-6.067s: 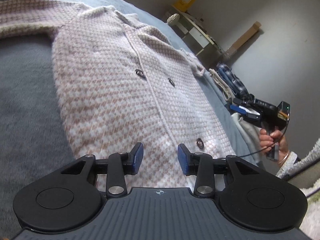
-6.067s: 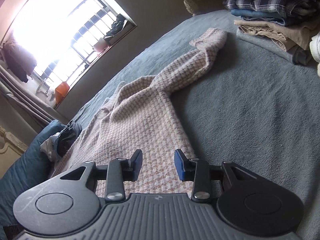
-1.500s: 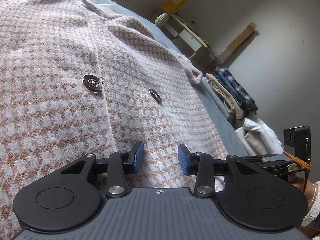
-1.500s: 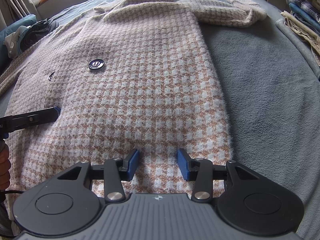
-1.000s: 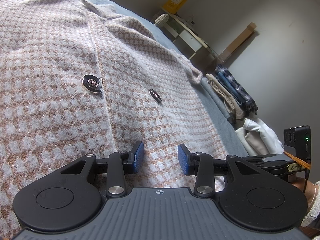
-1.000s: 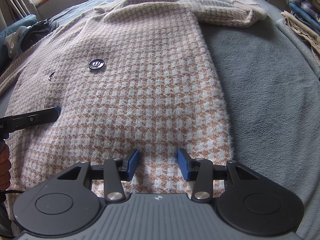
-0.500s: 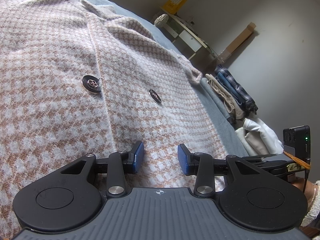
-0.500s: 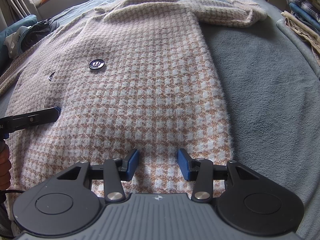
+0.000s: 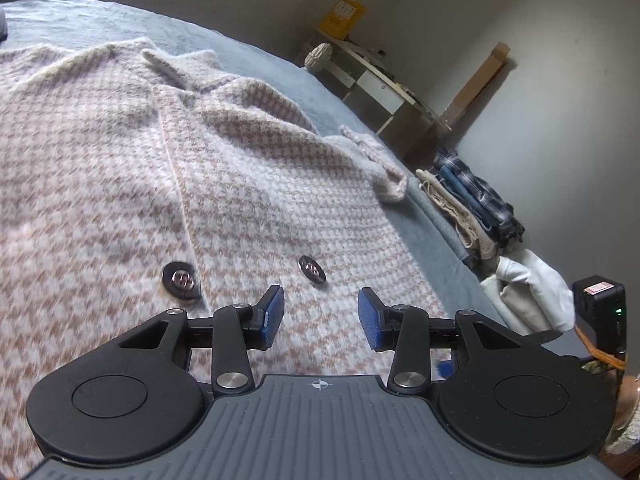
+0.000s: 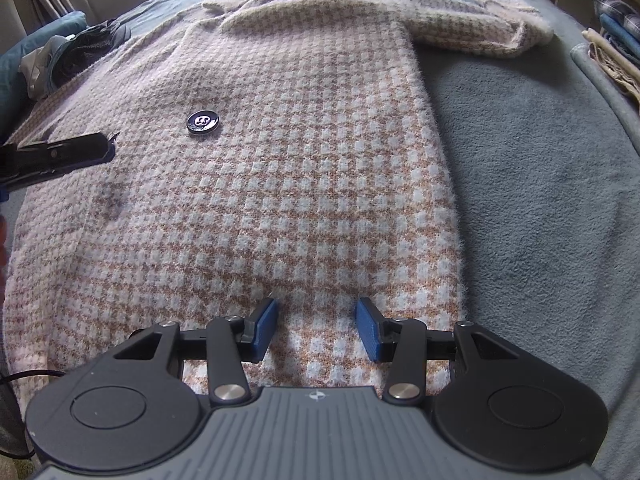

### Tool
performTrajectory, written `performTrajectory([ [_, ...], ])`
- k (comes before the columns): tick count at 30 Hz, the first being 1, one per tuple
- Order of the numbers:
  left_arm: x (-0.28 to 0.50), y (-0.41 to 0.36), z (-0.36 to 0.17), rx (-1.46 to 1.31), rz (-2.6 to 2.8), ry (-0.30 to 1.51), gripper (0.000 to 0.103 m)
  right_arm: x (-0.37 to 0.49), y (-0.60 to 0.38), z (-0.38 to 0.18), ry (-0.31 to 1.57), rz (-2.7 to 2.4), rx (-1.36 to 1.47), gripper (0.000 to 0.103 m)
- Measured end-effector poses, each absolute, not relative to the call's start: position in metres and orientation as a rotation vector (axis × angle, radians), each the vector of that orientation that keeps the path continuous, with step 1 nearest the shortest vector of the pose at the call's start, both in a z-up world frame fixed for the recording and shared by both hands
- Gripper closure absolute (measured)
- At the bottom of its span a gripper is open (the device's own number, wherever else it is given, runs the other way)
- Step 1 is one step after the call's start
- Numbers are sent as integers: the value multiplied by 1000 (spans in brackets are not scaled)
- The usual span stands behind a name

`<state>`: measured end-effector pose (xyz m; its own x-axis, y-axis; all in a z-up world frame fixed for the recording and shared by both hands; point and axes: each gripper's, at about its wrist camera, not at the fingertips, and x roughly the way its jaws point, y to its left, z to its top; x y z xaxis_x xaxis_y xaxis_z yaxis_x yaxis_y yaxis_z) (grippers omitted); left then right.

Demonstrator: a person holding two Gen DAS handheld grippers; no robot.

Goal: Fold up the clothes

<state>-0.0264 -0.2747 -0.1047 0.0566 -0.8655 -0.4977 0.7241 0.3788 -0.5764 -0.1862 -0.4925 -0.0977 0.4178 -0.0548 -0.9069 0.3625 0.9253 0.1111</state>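
Observation:
A pink and white houndstooth knit cardigan (image 9: 260, 184) lies flat, front up, on a grey-blue blanket (image 10: 532, 168); it also shows in the right wrist view (image 10: 300, 152). It has dark buttons (image 9: 181, 280) (image 10: 202, 121). One sleeve (image 10: 480, 28) stretches toward the far right. My left gripper (image 9: 320, 316) is open and empty, just above the cardigan's front near the buttons. My right gripper (image 10: 316, 328) is open and empty over the cardigan near its hem. The left gripper's finger (image 10: 60, 156) shows at the left of the right wrist view.
A stack of folded clothes (image 9: 472, 200) sits at the bed's right edge, with white folded items (image 9: 528, 288) nearer. A desk and shelves (image 9: 380, 84) stand by the wall. Dark clothes (image 10: 80, 52) lie at the far left.
My left gripper has lifted and tilted up, so the buttons sit lower in its view and the collar shows. The right gripper has barely moved. Both stay open.

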Motion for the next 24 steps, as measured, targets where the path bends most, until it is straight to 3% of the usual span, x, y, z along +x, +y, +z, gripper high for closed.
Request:
performTrajectory([
  [10, -4, -308, -140, -232, -1196, 849, 62, -97, -556, -22, 898, -266, 245, 56],
  [24, 4, -278, -165, -449, -1295, 781, 61, 102, -621, -58, 906, -301, 57, 56],
])
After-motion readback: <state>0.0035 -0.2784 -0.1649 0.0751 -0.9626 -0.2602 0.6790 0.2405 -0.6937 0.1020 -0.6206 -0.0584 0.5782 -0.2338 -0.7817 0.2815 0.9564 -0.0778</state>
